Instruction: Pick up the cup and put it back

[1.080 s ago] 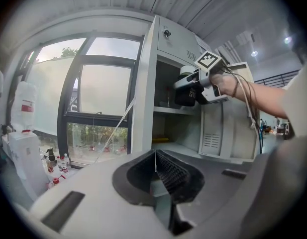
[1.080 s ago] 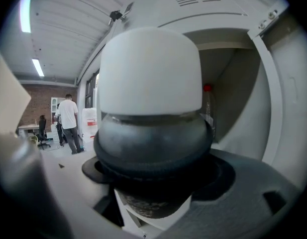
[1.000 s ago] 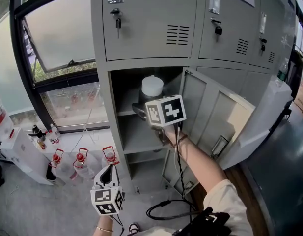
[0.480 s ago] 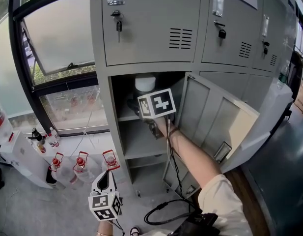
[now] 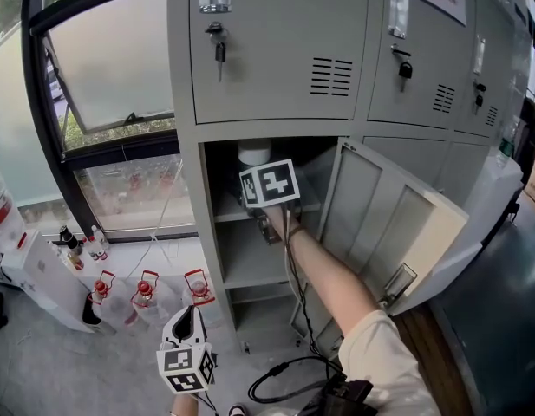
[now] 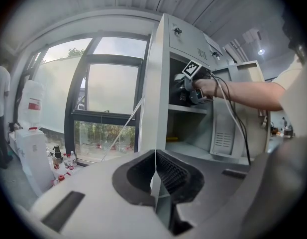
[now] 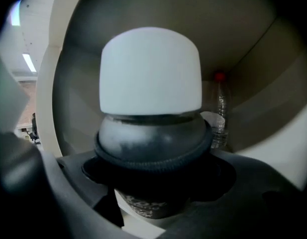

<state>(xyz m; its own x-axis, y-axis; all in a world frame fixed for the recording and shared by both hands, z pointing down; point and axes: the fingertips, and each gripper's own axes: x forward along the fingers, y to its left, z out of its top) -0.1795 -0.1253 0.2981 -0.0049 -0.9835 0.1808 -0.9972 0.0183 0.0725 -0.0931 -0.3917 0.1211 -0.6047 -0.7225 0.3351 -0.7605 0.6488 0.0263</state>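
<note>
**Q:** Where is the head view mounted, and which way does it face?
**A:** High, facing the locker bank (image 5: 276, 50) and tilted steeply down. It covers the window (image 5: 111, 68), the floor (image 5: 68, 362) and the open compartment (image 5: 250, 254).

**Q:** And the left gripper view?
**A:** Low on the left gripper (image 5: 187, 312), well back, looking almost level. It shares the window, the compartment, the right gripper (image 6: 179, 91) and the forearm (image 6: 248, 93) with the head view.

**Q:** And the right gripper view?
**A:** Inside the compartment, very near the cup (image 7: 151, 98), which fills the frame. A bottle (image 7: 220, 111) shows behind it at right.
</note>
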